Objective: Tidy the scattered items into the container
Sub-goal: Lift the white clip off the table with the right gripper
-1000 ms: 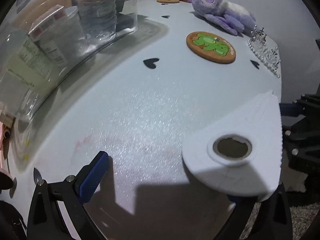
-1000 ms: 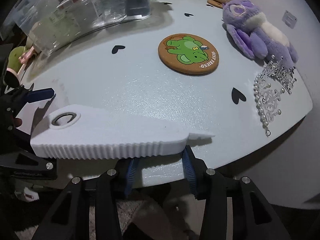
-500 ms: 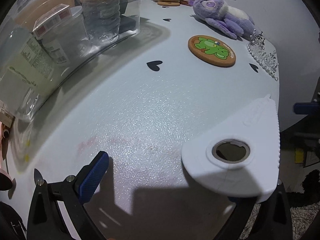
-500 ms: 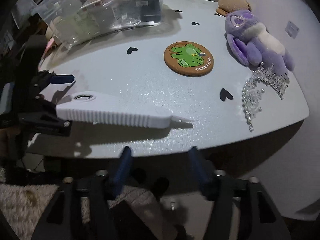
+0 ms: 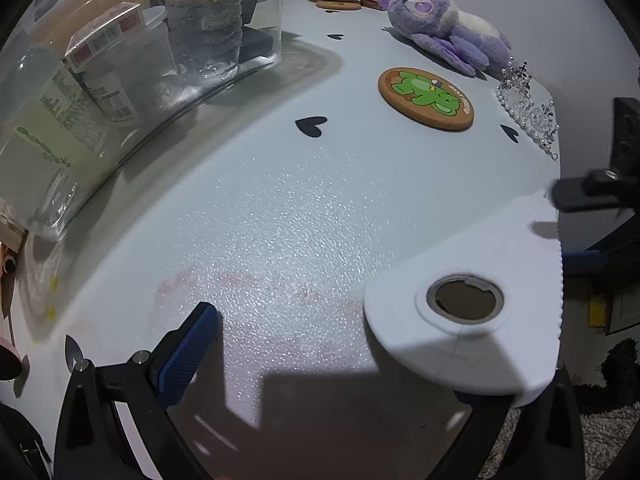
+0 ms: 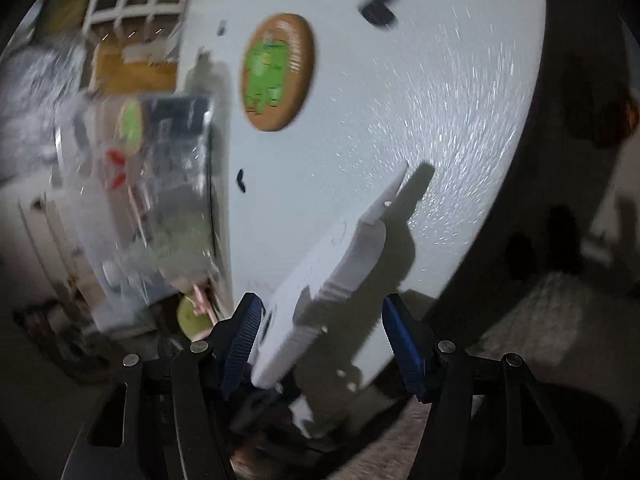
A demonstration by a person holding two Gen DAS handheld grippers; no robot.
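pale blue table (image 5: 280,208) with black heart marks, a white wedge-shaped plastic piece (image 5: 472,312) lying at its near edge.

left gripper (image 5: 356,344) stands wide over the table; one blue pad (image 5: 188,348) is clear, and the other side sits under the white piece, so contact there cannot be told. right gripper (image 6: 322,340) is tilted in a blurred view, its jaws closing with the white piece between the blue pads, touching or nearly touching the left pad and apart from the right one. clear container (image 5: 132,68) stands at the far left, already holding a bottle and boxes. a cork coaster with a green dinosaur (image 5: 426,98), a purple plush (image 5: 448,32) and a beaded tiara (image 5: 528,112) lie loose on the table, well apart from the container.
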